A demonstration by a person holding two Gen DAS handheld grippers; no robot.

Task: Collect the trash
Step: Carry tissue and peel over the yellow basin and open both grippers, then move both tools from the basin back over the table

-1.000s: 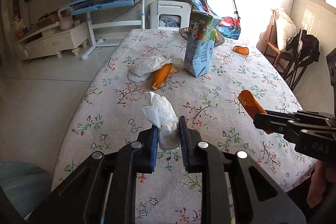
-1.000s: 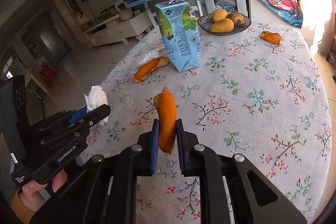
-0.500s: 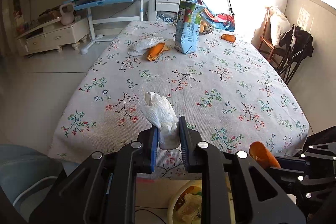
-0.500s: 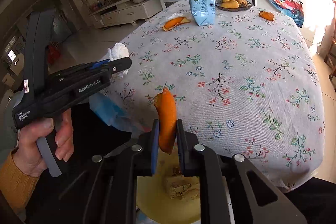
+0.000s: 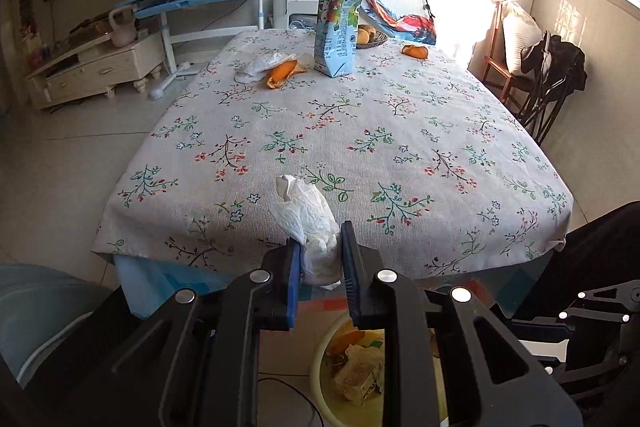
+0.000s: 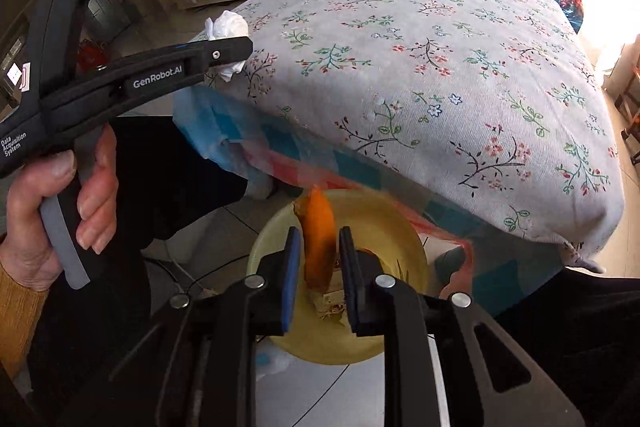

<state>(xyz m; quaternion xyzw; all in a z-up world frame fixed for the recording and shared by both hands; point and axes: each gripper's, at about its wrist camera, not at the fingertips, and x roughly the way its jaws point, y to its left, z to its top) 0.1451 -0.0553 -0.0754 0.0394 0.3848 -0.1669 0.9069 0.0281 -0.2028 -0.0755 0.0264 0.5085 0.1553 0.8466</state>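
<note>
A: Since the earlier pictures we have drawn both grippers back off the table (image 5: 360, 131) to its near edge, above a yellow bin (image 6: 360, 227) on the floor. The right gripper (image 6: 318, 263) has just been opening. The orange peel (image 6: 318, 239) sits between its pads with a gap showing on each side, blurred, as if slipping down into the bin directly below.

B: And the left gripper (image 5: 318, 259)?

A: It is clamped on a crumpled white tissue (image 5: 308, 223), which sticks up ahead of its pads. The bin lies just below and slightly to its right, already holding scraps.

B: How much is left, do we think?

A: We judge it about halfway. Far ahead on the table, there remain another tissue with a peel (image 5: 282, 73), a juice carton (image 5: 336, 35) and one small peel (image 5: 415, 51) near the fruit bowl (image 5: 374, 41).
</note>
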